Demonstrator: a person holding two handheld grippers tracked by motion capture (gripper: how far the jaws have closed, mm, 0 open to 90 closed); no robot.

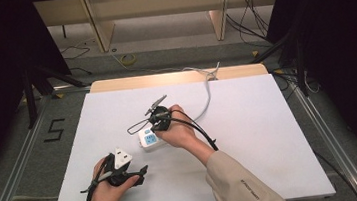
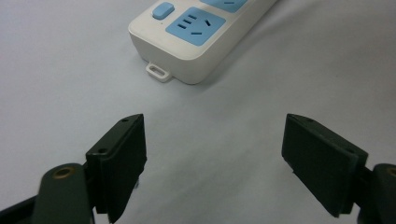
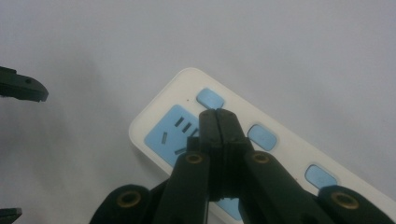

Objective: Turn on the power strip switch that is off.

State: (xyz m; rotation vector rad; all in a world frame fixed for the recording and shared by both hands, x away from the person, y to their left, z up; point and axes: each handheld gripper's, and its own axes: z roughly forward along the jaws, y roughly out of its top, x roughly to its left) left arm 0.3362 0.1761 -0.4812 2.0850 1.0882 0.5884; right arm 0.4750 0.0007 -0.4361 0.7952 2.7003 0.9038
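A white power strip with blue sockets and blue buttons lies near the middle of the white table; its grey cable runs to the far edge. In the right gripper view, the right gripper is shut with nothing between its jaws. Its tips hover right over the power strip, next to the end blue button. The right gripper is held from above by a hand. The left gripper stands open near the front left, its pads wide apart, pointing at the strip's end with bare table between.
The white table top has free room on the right and far left. A black cable trails from the right gripper over the wrist. Beyond the table are floor cables and wooden furniture legs.
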